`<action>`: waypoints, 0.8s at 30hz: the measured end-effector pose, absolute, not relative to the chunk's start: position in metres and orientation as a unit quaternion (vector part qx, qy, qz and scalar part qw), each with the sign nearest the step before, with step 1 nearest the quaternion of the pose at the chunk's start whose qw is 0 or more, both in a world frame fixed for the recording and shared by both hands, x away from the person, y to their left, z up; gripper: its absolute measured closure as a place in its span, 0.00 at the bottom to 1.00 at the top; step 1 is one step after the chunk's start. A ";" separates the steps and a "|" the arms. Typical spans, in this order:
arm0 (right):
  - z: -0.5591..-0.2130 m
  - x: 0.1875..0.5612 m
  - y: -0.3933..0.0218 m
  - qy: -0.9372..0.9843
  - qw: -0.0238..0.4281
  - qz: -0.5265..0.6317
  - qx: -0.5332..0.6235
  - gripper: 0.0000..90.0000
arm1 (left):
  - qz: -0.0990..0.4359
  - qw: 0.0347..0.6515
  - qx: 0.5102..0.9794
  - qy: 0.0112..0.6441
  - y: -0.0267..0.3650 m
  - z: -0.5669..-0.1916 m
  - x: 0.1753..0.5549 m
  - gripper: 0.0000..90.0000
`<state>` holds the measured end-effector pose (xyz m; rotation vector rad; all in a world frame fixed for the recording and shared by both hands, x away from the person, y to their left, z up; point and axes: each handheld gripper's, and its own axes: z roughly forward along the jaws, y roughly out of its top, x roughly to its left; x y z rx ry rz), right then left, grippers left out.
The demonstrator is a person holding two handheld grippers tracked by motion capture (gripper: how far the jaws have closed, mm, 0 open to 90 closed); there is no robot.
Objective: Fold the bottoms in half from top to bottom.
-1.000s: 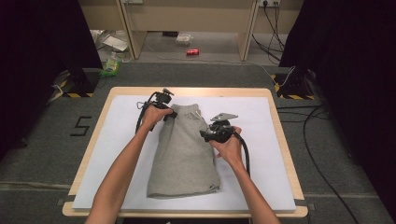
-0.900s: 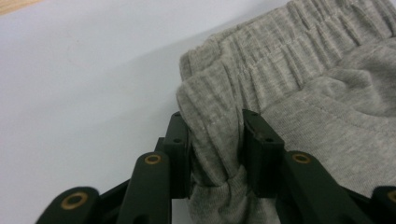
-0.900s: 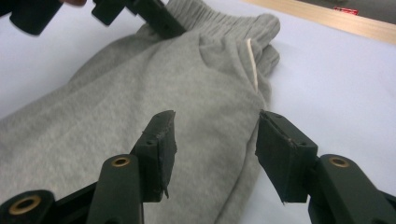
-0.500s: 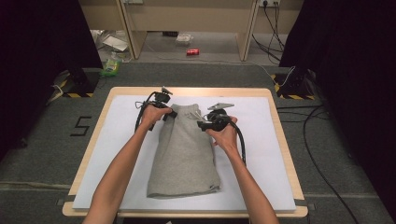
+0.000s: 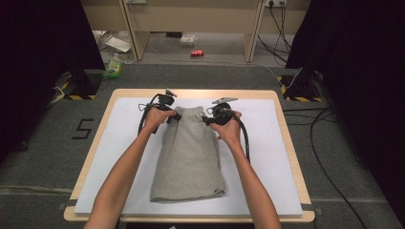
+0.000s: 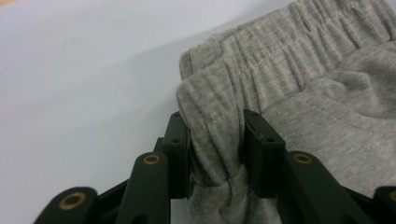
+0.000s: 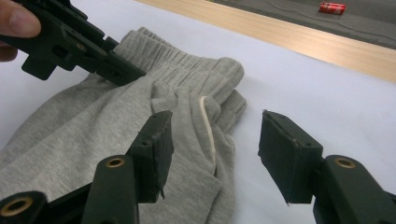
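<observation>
Since a second ago the right gripper (image 5: 208, 119) has been sliding from the right edge of the grey shorts (image 5: 188, 155) toward their waistband corner, and its jaws are standing apart with nothing pressed between them; in the right gripper view (image 7: 212, 151) that corner is lying just beside one pad, a pale drawcord (image 7: 208, 126) showing in the fold. Nearest the person, the hem is lying toward the table's (image 5: 286, 143) front edge on the white sheet (image 5: 124, 143), folded lengthwise so the layers underneath are hidden. Farther off, the left gripper (image 5: 175, 117) is clamping a bunched fold at the other waistband corner (image 6: 215, 149). Beyond the table, a red can (image 5: 197, 53) is lying on the floor, its label too small to read.
</observation>
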<state>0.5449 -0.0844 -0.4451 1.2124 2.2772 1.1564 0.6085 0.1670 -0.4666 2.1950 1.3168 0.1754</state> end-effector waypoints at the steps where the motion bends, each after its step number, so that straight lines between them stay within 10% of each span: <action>1: -0.446 0.546 -0.084 0.795 0.154 0.404 0.425 0.50 | 0.067 0.284 0.820 0.492 0.167 -0.467 0.608 0.72; 24: -0.477 0.572 -0.065 0.805 0.124 0.370 0.448 0.51 | 0.074 0.281 0.822 0.490 0.165 -0.466 0.607 0.72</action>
